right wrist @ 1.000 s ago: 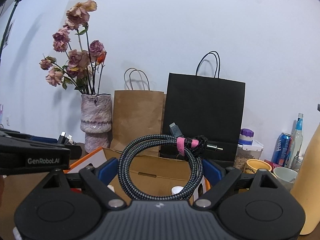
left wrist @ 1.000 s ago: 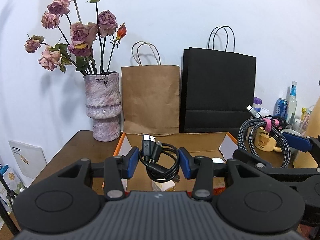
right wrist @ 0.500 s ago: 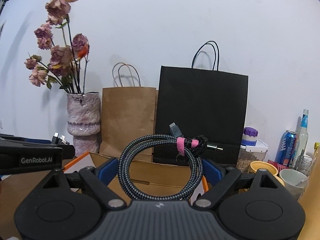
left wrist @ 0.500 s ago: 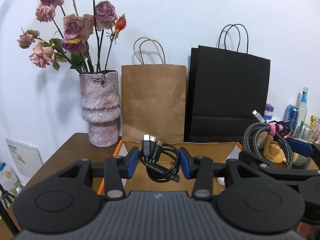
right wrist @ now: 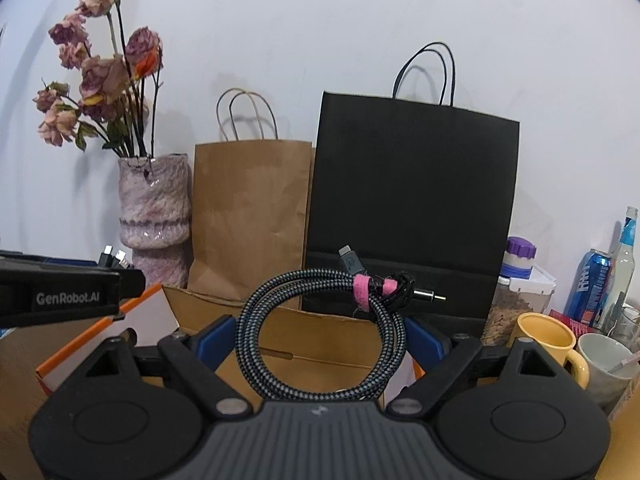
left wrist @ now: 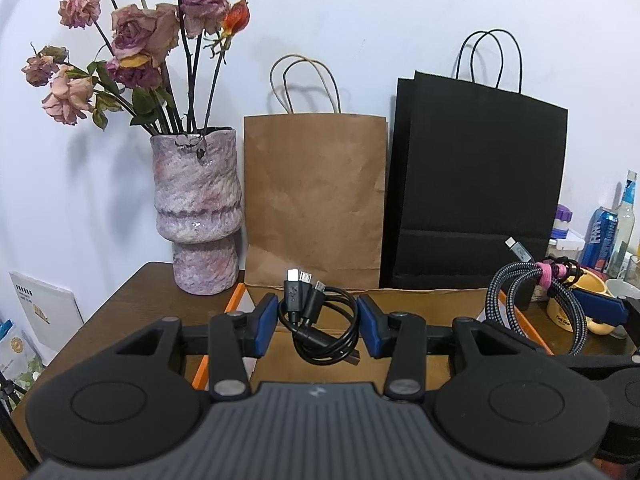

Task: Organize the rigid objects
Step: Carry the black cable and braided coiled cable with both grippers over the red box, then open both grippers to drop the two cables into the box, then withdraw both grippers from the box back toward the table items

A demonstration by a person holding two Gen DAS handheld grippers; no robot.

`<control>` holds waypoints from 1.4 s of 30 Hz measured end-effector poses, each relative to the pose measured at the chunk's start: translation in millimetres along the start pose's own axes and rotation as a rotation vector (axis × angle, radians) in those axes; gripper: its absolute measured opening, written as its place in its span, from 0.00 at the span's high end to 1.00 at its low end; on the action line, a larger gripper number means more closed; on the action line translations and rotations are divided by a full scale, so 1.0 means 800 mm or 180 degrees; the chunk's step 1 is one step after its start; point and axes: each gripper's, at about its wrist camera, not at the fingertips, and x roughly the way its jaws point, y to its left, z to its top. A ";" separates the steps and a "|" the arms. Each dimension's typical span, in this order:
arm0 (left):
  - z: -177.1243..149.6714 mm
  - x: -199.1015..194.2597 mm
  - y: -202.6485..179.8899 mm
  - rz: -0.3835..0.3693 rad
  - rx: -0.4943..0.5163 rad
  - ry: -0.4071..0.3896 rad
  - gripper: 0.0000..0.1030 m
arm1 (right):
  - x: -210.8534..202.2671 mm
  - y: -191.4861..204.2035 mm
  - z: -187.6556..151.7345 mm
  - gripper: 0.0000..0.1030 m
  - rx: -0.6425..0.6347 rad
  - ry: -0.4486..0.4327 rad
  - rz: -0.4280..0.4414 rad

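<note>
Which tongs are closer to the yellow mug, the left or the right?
The right tongs. The yellow mug stands just beyond their right-hand finger, while the left tongs sit further over, toward the vase.

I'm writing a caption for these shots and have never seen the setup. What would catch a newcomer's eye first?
Each claw grips a coiled cable above an open cardboard box: the left claw a thin black cable with several plugs, the right claw a thick braided grey cable tied with a pink strap. Behind, against the white wall, stand a mottled pink vase of dried roses, a brown paper bag and a black paper bag.
</note>
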 end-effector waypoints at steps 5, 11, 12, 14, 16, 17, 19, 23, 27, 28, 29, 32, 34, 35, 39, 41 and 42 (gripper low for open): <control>-0.002 0.016 -0.001 0.0039 0.0025 0.0070 0.57 | 0.014 -0.001 -0.005 0.13 0.0003 0.0070 0.0031; -0.009 0.037 0.000 0.0062 0.0027 0.0209 0.57 | 0.029 -0.004 -0.014 0.13 0.0025 0.0117 0.0042; -0.011 0.041 0.001 0.0071 0.0030 0.0234 0.57 | 0.031 -0.005 -0.015 0.13 0.0025 0.0133 0.0036; -0.013 0.047 0.001 0.0083 0.0033 0.0281 0.57 | 0.035 -0.004 -0.018 0.13 0.0024 0.0168 0.0026; -0.015 0.052 0.002 0.0087 0.0023 0.0327 0.57 | 0.038 -0.004 -0.020 0.13 0.0023 0.0188 0.0018; -0.016 0.055 0.003 0.0103 0.0025 0.0339 0.57 | 0.039 -0.004 -0.021 0.13 0.0029 0.0197 0.0015; -0.018 0.058 0.003 0.0126 0.0029 0.0371 0.57 | 0.040 -0.005 -0.022 0.13 0.0025 0.0212 0.0019; -0.019 0.061 0.003 0.0107 0.0049 0.0430 0.55 | 0.043 -0.005 -0.024 0.12 -0.0001 0.0289 0.0046; -0.018 0.059 0.002 0.0192 0.0075 0.0397 0.00 | 0.051 -0.006 -0.026 0.00 -0.0007 0.0410 -0.0015; -0.018 0.058 0.002 0.0219 0.0078 0.0361 0.00 | 0.051 -0.006 -0.027 0.00 -0.0003 0.0414 -0.0039; -0.017 0.057 0.002 0.0221 0.0075 0.0357 0.00 | 0.052 -0.007 -0.027 0.00 0.0015 0.0434 -0.0050; -0.017 0.060 0.002 0.0231 0.0076 0.0396 0.00 | 0.053 -0.010 -0.028 0.00 0.0057 0.0461 -0.0053; -0.018 0.060 0.002 0.0238 0.0082 0.0407 0.00 | 0.052 -0.011 -0.028 0.00 0.0055 0.0458 -0.0068; -0.018 0.060 0.001 0.0236 0.0085 0.0405 0.00 | 0.052 -0.011 -0.027 0.00 0.0057 0.0455 -0.0067; -0.017 0.059 0.000 0.0245 0.0095 0.0394 0.00 | 0.050 -0.011 -0.027 0.00 0.0052 0.0446 -0.0057; -0.017 0.059 0.000 0.0244 0.0094 0.0395 0.00 | 0.050 -0.011 -0.026 0.00 0.0045 0.0444 -0.0054; -0.017 0.059 0.000 0.0245 0.0095 0.0393 0.00 | 0.050 -0.010 -0.026 0.00 0.0043 0.0444 -0.0050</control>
